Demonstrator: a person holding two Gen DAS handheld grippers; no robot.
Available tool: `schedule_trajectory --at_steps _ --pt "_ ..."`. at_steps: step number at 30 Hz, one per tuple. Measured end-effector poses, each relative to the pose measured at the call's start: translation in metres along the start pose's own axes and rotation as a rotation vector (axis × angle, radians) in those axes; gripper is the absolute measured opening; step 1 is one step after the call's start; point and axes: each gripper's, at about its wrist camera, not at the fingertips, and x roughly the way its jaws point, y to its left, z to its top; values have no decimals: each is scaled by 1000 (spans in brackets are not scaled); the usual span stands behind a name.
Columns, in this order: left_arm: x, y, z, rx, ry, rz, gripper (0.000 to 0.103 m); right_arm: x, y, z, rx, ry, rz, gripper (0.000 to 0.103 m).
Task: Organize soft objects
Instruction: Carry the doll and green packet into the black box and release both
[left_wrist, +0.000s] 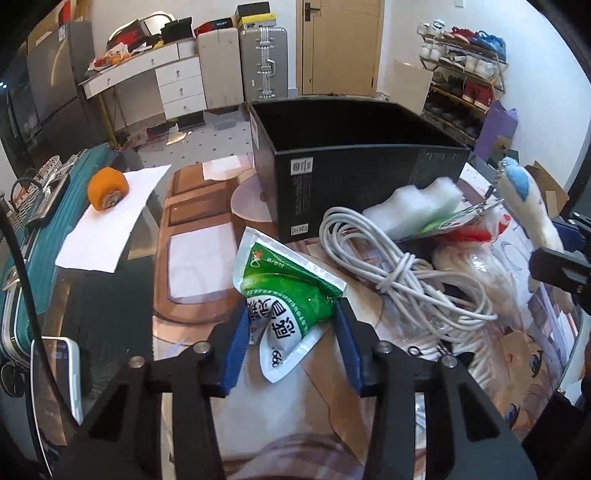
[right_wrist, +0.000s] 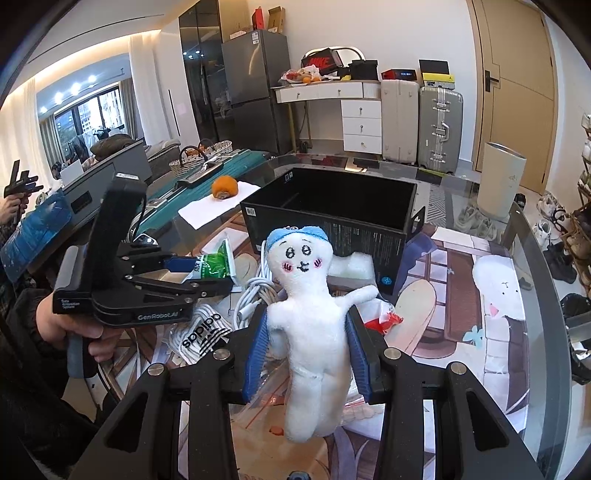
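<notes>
A green soft pouch is pinched between the blue pads of my left gripper, which is shut on it; from the right wrist view the pouch sticks up out of that gripper, above the table. My right gripper is shut on the body of a white plush doll with a blue cap, held upright. The doll also shows at the right edge of the left wrist view. An open black box stands just behind both.
A coiled white cable, a white foam piece, a red wrapper and an adidas bag lie before the box. An orange fruit rests on white paper; a teal suitcase and phone are left.
</notes>
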Motion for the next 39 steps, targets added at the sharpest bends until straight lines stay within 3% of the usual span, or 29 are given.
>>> schedule_trajectory --at_steps 8,15,27,39 --pt "-38 -4 13 -36 -110 -17 43 -5 -2 10 7 -20 -20 40" --pt "-48 -11 33 -46 -165 -25 44 0 -5 33 1 -34 -29 40" --pt "-42 -13 64 -59 -211 -30 44 5 -23 74 -22 -85 -49 40" --pt "-18 -8 94 -67 -232 -52 44 46 -42 101 -48 -64 -37 40"
